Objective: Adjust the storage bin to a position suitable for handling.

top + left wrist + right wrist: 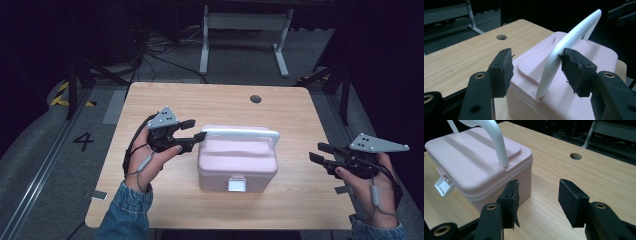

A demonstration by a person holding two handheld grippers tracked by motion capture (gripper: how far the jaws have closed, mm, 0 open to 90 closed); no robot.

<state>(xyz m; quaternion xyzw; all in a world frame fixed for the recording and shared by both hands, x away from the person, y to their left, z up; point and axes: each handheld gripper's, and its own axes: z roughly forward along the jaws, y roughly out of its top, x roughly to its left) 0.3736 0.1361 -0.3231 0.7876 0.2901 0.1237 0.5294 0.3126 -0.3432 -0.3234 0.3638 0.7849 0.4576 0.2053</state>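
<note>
The pink plastic box [237, 162] stands mid-worktop [165, 100]. The left claw [536, 66] is open around its raised white handle [564, 47], one pad touching, probably to steady it; the right claw [537, 197] waits open nearby.

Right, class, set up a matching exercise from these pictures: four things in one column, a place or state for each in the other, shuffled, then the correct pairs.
Things:
1. white handle
2. white latch
3. left gripper
4. right gripper

Places or states:
A. hangs open on the front of the pink box
B. raised upright above the lid
C. jaws open, apart from the box, over the table
D. jaws open astride one end of the handle

Pairs: 1-B, 2-A, 3-D, 4-C
</note>
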